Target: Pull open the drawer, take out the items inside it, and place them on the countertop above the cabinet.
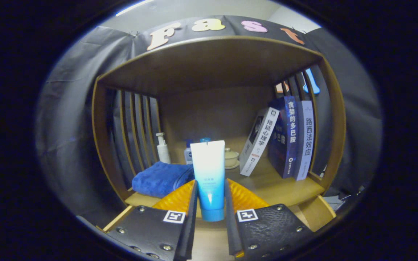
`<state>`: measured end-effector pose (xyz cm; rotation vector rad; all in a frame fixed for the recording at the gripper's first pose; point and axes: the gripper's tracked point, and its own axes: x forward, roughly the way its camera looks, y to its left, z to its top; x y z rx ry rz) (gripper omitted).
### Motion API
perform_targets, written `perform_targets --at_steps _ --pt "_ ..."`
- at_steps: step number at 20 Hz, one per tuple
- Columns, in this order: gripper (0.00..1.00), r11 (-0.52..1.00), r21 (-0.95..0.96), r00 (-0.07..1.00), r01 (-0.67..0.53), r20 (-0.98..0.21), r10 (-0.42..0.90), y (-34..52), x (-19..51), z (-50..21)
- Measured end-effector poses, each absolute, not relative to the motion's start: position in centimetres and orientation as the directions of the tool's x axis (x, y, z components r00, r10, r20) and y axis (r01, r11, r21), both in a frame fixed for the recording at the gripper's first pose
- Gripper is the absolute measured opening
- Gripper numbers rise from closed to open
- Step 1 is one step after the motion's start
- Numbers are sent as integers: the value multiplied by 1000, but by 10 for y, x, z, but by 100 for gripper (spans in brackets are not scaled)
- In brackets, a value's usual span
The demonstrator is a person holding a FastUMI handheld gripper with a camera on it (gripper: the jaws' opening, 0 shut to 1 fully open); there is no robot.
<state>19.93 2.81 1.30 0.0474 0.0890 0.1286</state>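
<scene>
1. Gripper view, tongs: the tongs (210, 217) are closed on a tube (209, 177), one finger pressing each of its sides, so the tube stands upright between them with its cap at the bottom and its flat crimped end on top
2. Gripper view, tube: it is white at the top, shading to blue toward the cap, and it is held over the front edge of the worktop (278, 186) of a wooden cabinet (102, 145); whether the cap touches the wood I cannot tell
3. Gripper view, left side of the worktop: a folded blue towel (160, 178) lies just beyond the left finger, and behind it, near the slatted side wall, stands a white pump bottle (163, 148)
4. Gripper view, behind the tube: a small bottle with a blue cap (188, 152) shows just left of the tube, and a pale lidded cup on a saucer (231, 158) just right of it, both toward the back panel
5. Gripper view, right side: three books (285, 141) stand together, the left one leaning against the other two, which rest against the slatted right wall
6. Gripper view, overhead: a wooden board (209, 59) roofs the compartment
</scene>
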Motion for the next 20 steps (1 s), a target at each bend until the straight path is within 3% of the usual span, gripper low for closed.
perform_targets --at_steps 10,16,20 --pt "38 998 32 981 49 -190 -43 10 259 -61" --pt "43 984 145 978 103 -196 -73 -7 258 -60" --pt "100 980 161 974 117 -210 -82 -9 258 -66"
